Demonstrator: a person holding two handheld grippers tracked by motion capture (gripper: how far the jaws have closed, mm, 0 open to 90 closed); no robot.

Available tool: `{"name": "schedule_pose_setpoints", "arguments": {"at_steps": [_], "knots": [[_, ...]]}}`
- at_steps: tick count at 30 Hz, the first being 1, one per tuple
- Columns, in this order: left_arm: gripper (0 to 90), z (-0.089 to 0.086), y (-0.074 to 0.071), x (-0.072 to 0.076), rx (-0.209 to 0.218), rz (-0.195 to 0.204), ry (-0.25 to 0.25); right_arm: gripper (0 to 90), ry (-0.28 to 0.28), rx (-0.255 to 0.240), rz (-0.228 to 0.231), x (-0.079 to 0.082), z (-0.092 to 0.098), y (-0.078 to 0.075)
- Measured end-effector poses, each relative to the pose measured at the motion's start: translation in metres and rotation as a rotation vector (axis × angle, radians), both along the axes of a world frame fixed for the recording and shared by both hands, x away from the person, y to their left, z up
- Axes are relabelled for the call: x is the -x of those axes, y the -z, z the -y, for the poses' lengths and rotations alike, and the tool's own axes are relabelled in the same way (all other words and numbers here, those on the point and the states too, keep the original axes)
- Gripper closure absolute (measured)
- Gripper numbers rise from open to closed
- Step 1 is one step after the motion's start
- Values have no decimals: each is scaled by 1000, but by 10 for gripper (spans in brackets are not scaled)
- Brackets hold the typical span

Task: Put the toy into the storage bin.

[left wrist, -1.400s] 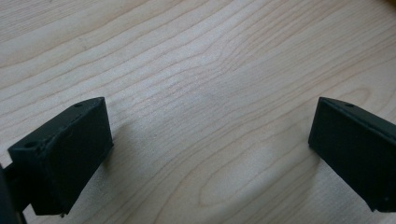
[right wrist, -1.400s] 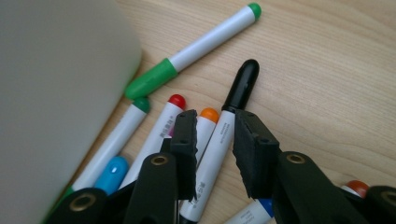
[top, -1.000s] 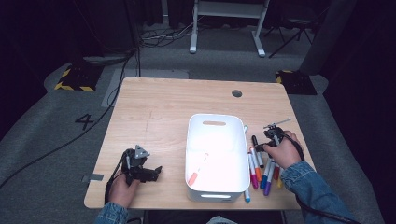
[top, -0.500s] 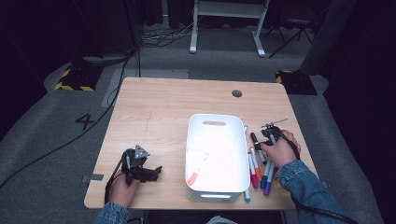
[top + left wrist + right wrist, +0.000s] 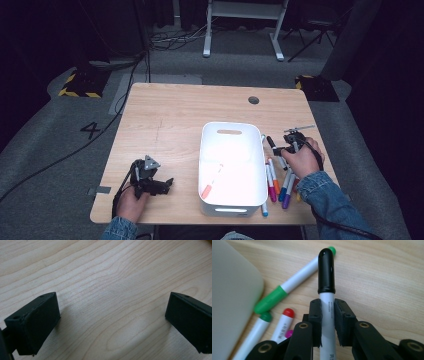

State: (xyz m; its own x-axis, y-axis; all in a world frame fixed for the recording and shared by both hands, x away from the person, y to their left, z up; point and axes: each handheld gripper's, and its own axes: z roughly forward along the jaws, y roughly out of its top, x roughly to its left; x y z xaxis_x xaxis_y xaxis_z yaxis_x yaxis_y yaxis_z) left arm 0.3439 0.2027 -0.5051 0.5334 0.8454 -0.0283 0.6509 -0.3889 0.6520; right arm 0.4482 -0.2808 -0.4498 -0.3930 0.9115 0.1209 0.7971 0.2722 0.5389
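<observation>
Black-capped marker (image 5: 326, 285) clamped btwn right claw (image 5: 327, 315) pads, cap sticking out past tips.

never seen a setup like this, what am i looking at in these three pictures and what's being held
A person sits at a wooden table with a hand-held two-jaw gripper in each hand. The high view looks down from above; the other two views come from cameras riding on each gripper. A white bin stands mid-table with one marker inside, and a row of coloured markers lies beside it. The right gripper is shut on a black-capped marker. The left gripper rests open over bare wood, holding nothing.
</observation>
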Motion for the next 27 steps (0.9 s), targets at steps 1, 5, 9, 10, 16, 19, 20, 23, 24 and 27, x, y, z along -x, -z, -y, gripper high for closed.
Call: {"name": "schedule_pose_setpoints", "arguments": {"at_steps": [1,5,9,10,16,19,20,23,24,27], "knots": [[0,0,0,0,0,0,0,767,-9,-30,27,2,2,-9],[0,0,0,0,-1,-1,1,767,-30,-72,63,8,4,-26],[0,0,0,0,-5,4,0,767,-91,-94,107,19,1,-40],[0,0,0,0,-3,5,-1,767,-103,-101,125,22,0,-43],[0,0,0,1,-2,5,1,767,-157,-148,175,37,-6,-65],[0,0,0,1,-2,6,1,767,-181,-163,181,44,-10,-76],[0,0,0,1,-1,5,0,767,-186,-165,185,45,-11,-78],[0,0,0,1,-1,5,0,767,-204,-175,194,51,-15,-87],[0,0,0,1,0,5,1,767,-212,-177,199,53,-16,-89],[0,0,0,1,-4,6,7,767,-231,-189,202,59,-20,-97]]}}
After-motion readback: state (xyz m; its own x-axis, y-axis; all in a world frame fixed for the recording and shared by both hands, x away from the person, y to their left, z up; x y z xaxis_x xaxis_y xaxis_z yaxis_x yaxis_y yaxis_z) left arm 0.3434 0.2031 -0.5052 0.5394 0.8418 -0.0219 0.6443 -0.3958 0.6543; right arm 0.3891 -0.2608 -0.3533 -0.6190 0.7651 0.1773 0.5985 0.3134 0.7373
